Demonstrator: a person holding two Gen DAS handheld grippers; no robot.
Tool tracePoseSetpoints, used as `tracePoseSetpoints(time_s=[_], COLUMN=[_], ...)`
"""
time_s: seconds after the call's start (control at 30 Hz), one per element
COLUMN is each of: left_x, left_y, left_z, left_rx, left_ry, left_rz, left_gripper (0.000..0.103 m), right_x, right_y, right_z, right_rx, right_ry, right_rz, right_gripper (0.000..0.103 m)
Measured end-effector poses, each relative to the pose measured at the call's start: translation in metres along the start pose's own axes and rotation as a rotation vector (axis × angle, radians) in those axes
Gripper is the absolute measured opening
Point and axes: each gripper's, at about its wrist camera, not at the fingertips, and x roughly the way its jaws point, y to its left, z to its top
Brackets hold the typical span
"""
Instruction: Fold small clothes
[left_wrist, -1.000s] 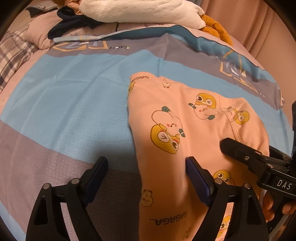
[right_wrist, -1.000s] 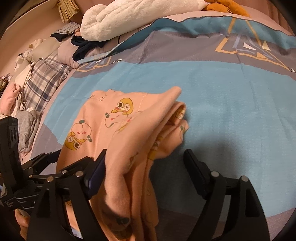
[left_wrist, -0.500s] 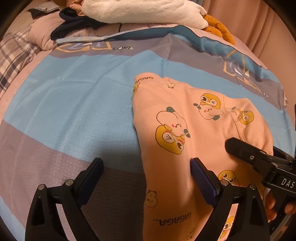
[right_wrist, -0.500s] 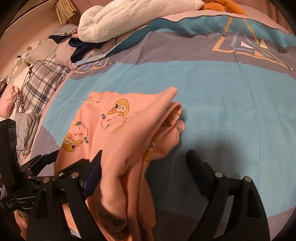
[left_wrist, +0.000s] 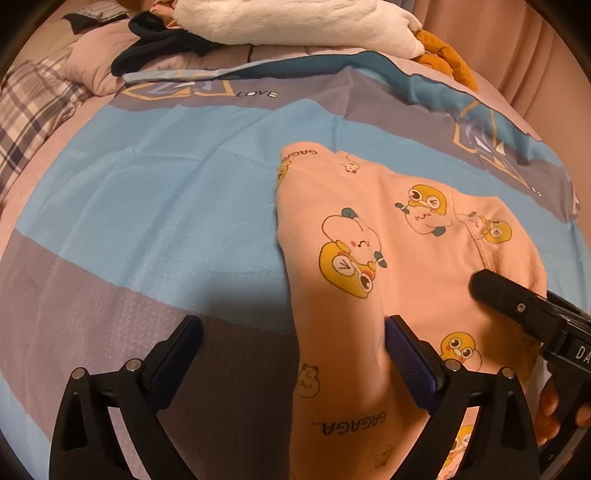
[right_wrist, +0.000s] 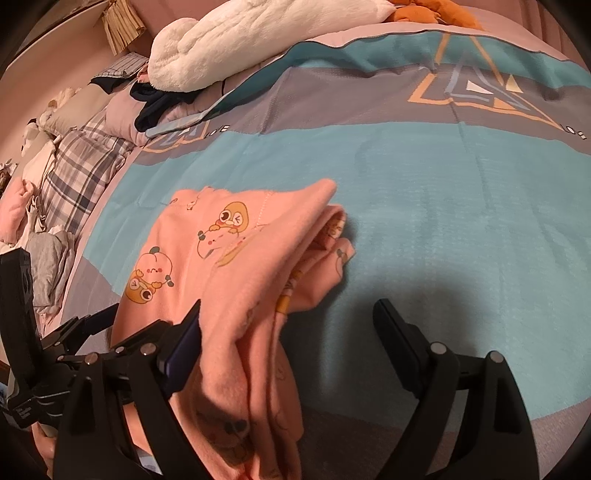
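1. Across the right half of the left wrist frame lay the pink garment (left_wrist: 402, 266), printed with yellow cartoon figures and the word GAGAGA, spread on the blue and grey bedspread (left_wrist: 155, 206).
2. My left gripper (left_wrist: 295, 354) stood wide open at the bottom of that frame — its right finger rested on the pink cloth, its left finger over bare bedspread, and it held nothing.
3. At the right edge of the same frame my right gripper (left_wrist: 524, 310) reached in over the garment's far side.
4. Low in the right wrist frame, my right gripper (right_wrist: 288, 332) also stood wide open. A raised fold of the garment (right_wrist: 236, 266) draped down between its fingers against the left one, unclamped, while the right finger hung over the bedspread (right_wrist: 461, 229), apart from the cloth.
5. Toward the lower left of that frame the left gripper (right_wrist: 85, 325) showed beside the garment — its fingertips were hidden behind the cloth.
6. Along the top of both frames sat a white plush blanket (left_wrist: 291, 18), with dark clothes (left_wrist: 155, 40) just beside it and an orange cloth (left_wrist: 447, 55) to its right.
7. On the left edge a plaid cloth (right_wrist: 74, 177) lay off the bedspread.
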Motion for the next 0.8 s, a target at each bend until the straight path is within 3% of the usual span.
tracePoseSetpoints(time_s=[0.8], left_x=[-0.018], left_y=[0.011], left_z=[-0.017], left_rx=[-0.057], left_ry=[0.034], left_rz=[0.025], left_gripper=[0.102], right_x=[-0.019], right_y=[-0.008], right_z=[-0.010], right_rx=[0.052], right_ry=[-0.007], right_rz=[-0.045], right_gripper=[0.089])
